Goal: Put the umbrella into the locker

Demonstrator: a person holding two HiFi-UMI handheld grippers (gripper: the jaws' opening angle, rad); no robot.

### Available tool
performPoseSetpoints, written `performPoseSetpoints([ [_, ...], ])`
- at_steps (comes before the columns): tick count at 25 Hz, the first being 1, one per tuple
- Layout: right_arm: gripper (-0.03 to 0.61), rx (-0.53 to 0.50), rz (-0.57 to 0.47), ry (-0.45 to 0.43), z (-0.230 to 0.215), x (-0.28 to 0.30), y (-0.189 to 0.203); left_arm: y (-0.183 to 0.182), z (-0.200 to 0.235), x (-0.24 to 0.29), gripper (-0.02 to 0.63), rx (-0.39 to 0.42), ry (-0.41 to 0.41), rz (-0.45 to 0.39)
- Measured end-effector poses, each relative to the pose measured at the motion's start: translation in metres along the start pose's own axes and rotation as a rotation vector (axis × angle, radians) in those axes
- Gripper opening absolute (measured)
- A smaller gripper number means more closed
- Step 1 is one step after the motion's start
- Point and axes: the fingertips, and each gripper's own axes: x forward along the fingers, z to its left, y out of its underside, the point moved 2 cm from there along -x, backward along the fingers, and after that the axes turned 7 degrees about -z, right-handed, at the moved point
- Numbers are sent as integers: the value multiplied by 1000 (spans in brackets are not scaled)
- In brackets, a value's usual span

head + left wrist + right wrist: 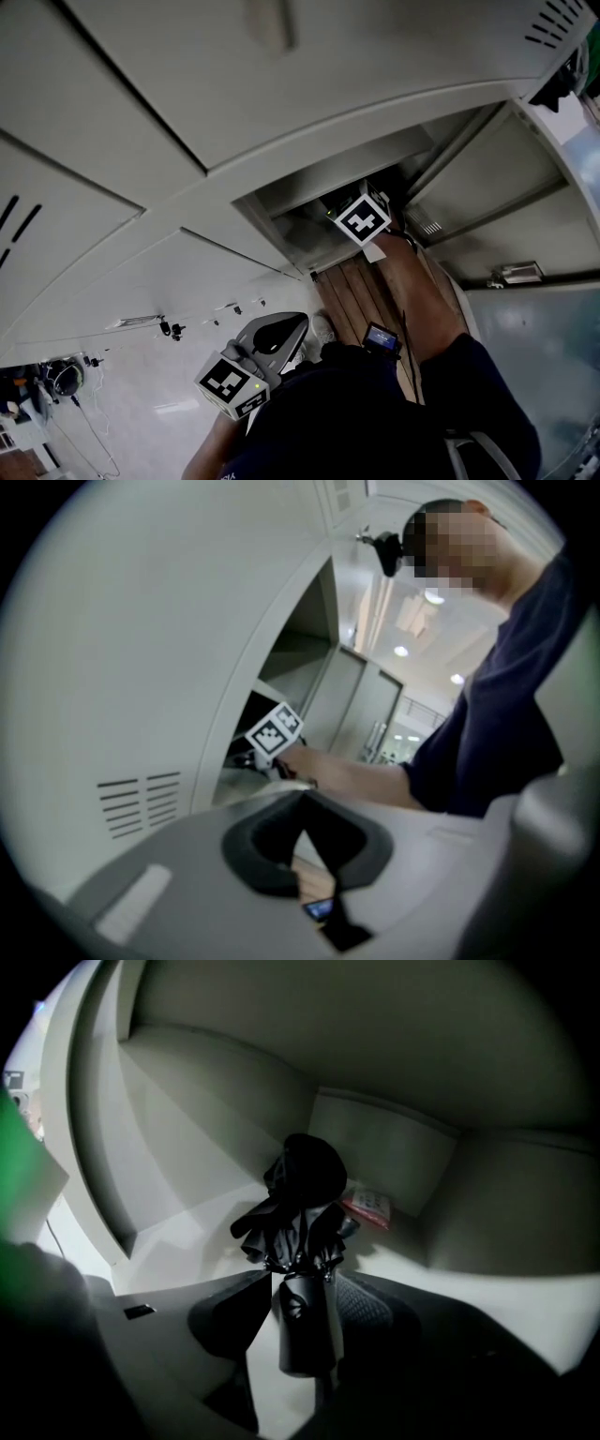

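Reaching into the open locker [281,202] compartment, the right claw [305,1279] sits inside with its marker cube [363,220] at the opening. The person's forearm [412,291] runs up to it from below. The right claw's jaws are spread wide. The handle [305,1330] of the umbrella [300,1232] lies between them, with a pale gap showing along the handle's left side, so there is no squeeze on it.

The umbrella is black and folded, its canopy bunched and strapped. It is inside the compartment, resting on the compartment floor, top end toward the back wall and handle end toward the claw. A small red and white packet [368,1207] sits in the back corner, just right of the umbrella's top, near it; contact can't be told.

The left claw [302,799] is outside the locker, low, near the person's body, above the wooden floor [352,291]. Its jaw tips meet and nothing is between them. Its view looks up past louvred locker fronts [141,803] toward the right claw's cube at the compartment mouth. The locker door [506,187] stands swung open to the right of the compartment.
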Motion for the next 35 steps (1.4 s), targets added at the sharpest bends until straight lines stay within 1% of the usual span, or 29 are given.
performPoseSetpoints([
  [4,184,8,-15,19,2,-10,1,0,-3,-3,3,-1,6,5],
  [7,184,45,-49,49,-1,-29,0,-1,-4,-6,3,1,14,3],
  [9,184,79,-107,64,4,-48,-3,-1,-5,-7,3,8,21,7],
  [11,183,130,-187,76,11,-71,-5,-2,-7,-7,3,20,34,10],
  [14,178,256,-317,90,21,-110,-3,-5,-11,-9,3,38,59,12],
  [17,114,434,-462,79,34,-155,3,-8,-15,-13,3,56,77,14],
  [19,64,569,-568,43,47,-186,2,-8,-19,-18,3,60,84,17],
  [20,49,630,-620,18,56,-200,0,-8,-20,-20,3,63,88,17],
  [22,27,721,-706,-30,73,-224,-9,-8,-24,-24,3,72,98,16],
  [23,20,749,-735,-50,82,-232,-13,-9,-25,-25,3,76,104,13],
  [25,9,762,-759,-75,99,-240,-20,-10,-28,-28,3,82,113,3],
  [29,8,697,-731,-80,130,-244,-27,-13,-33,-36,3,96,123,-8],
  [35,8,650,-719,-86,151,-251,-35,-16,-38,-45,3,108,128,-29],
])
